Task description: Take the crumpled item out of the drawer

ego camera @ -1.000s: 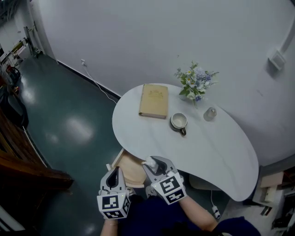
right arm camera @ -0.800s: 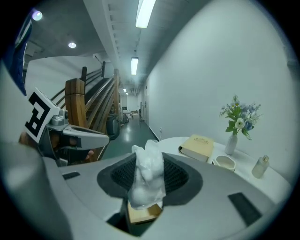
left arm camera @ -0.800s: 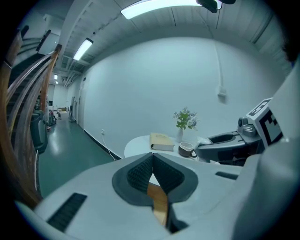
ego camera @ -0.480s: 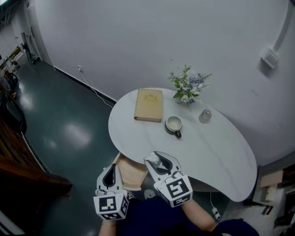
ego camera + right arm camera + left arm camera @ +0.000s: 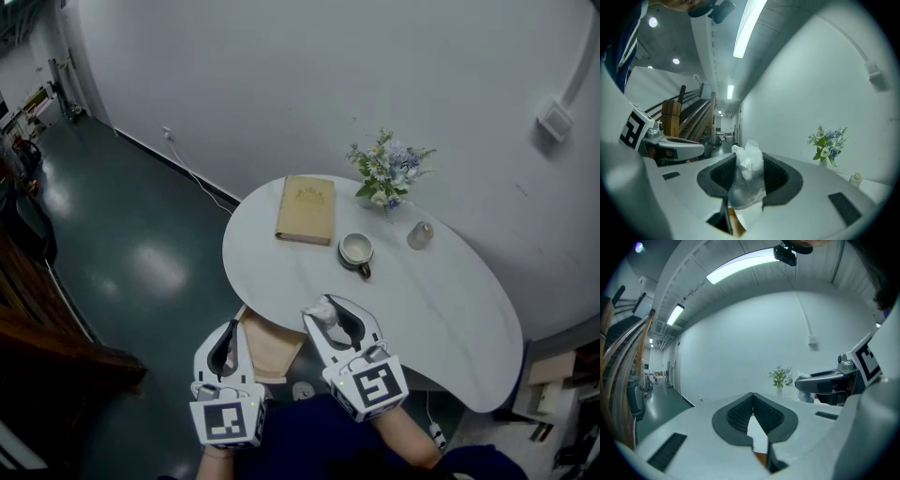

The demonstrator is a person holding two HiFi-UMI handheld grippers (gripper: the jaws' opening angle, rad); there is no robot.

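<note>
My right gripper (image 5: 325, 315) is shut on the crumpled white item (image 5: 321, 308), a wad of thin plastic or paper, and holds it above the near rim of the white table (image 5: 441, 309). In the right gripper view the wad (image 5: 747, 174) bulges up between the ribbed pads of that gripper (image 5: 749, 161). The wooden drawer (image 5: 274, 345) stands pulled out under the table's edge, left of the wad. My left gripper (image 5: 225, 339) hangs beside the drawer's left side. Its jaws (image 5: 753, 396) are shut, with nothing between them.
On the table lie a tan book (image 5: 306, 208), a cup (image 5: 356, 250) on a saucer, a vase of flowers (image 5: 392, 172) and a small jar (image 5: 420, 234). A white wall stands behind. Dark green floor (image 5: 141, 244) spreads left, with a wooden stair (image 5: 37, 328) at far left.
My right gripper has lifted the crumpled item up and to the right, away from the drawer toward the table's rim. The left gripper has stayed beside the drawer.
</note>
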